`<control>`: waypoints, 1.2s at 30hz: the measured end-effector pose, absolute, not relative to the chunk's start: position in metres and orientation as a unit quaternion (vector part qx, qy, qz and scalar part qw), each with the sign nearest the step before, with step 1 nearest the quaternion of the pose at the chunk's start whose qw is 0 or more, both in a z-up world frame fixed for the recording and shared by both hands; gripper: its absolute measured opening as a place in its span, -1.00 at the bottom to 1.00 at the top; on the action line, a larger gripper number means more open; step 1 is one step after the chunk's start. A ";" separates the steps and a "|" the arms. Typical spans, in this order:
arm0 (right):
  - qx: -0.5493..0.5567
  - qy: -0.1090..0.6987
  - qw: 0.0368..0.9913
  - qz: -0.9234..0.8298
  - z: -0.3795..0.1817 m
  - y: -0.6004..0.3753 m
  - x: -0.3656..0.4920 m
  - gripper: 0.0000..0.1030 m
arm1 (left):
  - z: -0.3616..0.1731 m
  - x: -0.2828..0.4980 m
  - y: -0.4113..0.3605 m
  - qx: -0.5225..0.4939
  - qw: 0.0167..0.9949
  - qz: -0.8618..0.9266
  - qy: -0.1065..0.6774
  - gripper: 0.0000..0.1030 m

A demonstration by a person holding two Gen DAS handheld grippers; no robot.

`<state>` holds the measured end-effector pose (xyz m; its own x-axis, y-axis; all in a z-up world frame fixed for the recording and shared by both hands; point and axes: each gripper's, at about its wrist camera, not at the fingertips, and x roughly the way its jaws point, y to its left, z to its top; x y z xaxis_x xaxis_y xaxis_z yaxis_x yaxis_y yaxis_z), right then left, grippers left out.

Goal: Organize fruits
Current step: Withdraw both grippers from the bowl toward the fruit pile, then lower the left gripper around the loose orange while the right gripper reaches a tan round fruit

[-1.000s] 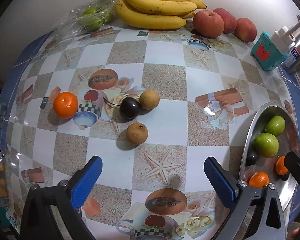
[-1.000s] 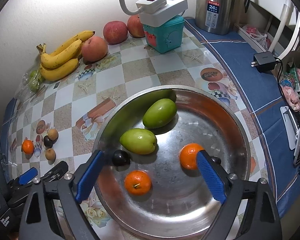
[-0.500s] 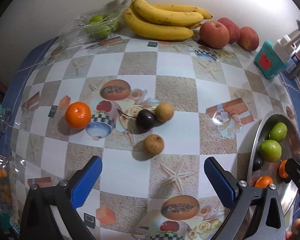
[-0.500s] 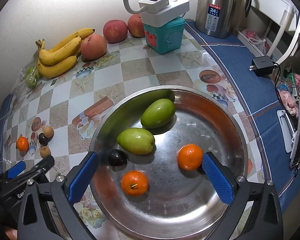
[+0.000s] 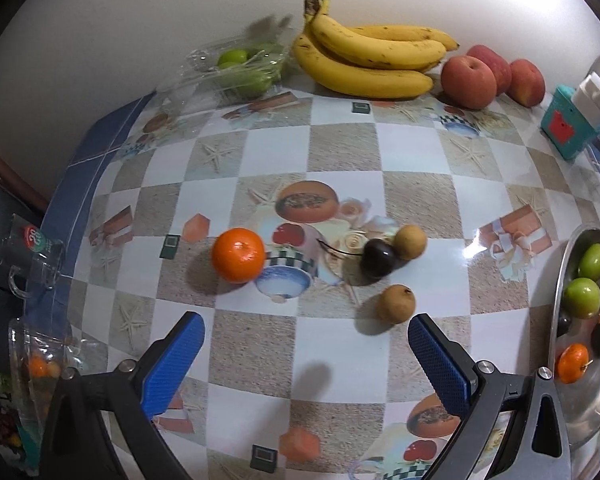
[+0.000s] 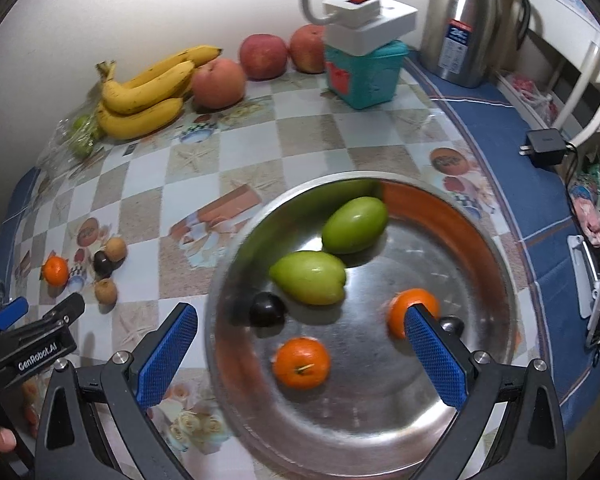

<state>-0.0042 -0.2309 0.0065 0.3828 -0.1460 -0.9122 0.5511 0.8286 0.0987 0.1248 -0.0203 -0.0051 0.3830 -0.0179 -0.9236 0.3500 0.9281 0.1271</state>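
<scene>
**Loose fruit left of the pan; both pairs of fingers spread and empty**

Four small fruits are seen together on the tabletop: a mandarin (image 5: 239, 255) to the left, a dark cherry (image 5: 378, 258) touching a brown longan (image 5: 409, 242), and a second longan (image 5: 396, 304) nearer, a little apart from the pair. The steel pan (image 6: 496, 264) sits to the right and already holds two green fruits (image 6: 308, 278), two mandarins, and a dark cherry.

The left gripper (image 5: 306, 356) is held over the tabletop, fingers spread wide, nothing between them; the near longan lies just beyond the right finger (image 5: 440, 364). The right gripper (image 6: 300, 356) is held above the pan, fingers fully spread and empty.

The step in hand is judged to be a pick of the near longan. The fingers would best be centred on it from above so both pads meet its widest part; a round fruit is likely to roll if touched by one pad first. The cherry stem should be kept clear.

Bananas (image 5: 370, 60) and apples (image 5: 468, 82) are lined along the far wall.
</scene>
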 end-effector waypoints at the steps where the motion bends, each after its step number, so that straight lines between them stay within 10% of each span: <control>1: 0.197 0.513 0.808 -0.212 0.006 -0.228 -0.003 1.00 | -0.006 0.127 -0.017 0.151 0.817 -0.112 0.545 1.00; 31: 0.144 0.510 0.843 -0.093 0.011 -0.118 0.082 0.98 | -0.016 0.180 0.058 0.038 0.827 -0.097 0.552 0.80; 36: 0.132 0.525 0.836 -0.092 -0.004 -0.109 0.096 0.73 | -0.023 0.184 0.049 0.050 0.828 -0.106 0.548 0.71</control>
